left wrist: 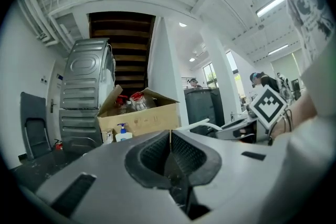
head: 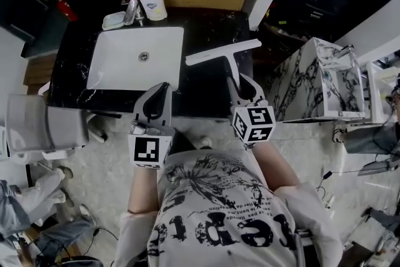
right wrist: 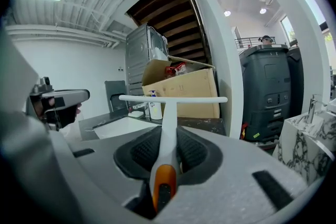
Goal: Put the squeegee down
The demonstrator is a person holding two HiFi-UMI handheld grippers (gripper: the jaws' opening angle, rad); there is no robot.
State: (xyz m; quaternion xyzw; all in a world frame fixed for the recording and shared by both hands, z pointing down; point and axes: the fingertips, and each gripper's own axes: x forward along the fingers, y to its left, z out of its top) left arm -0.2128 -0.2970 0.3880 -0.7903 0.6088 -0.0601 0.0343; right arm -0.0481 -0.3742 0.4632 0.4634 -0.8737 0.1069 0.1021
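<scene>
The right claw (right wrist: 168, 152) is clenched on the handle of the white plastic squeegee with an orange end (right wrist: 169, 113). It holds it flat over the black marble bench (head: 212, 28), beside the white sink (head: 125, 65), so it can lie down easily. The left claw (left wrist: 170, 152) is squeezed together with nothing in it, since it is not needed.

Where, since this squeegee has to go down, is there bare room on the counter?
Bare counter lies right of the sink, under the held squeegee; a narrower bare strip runs left of the sink. Behind the sink it is crowded: tap, soap bottle, dish.
</scene>
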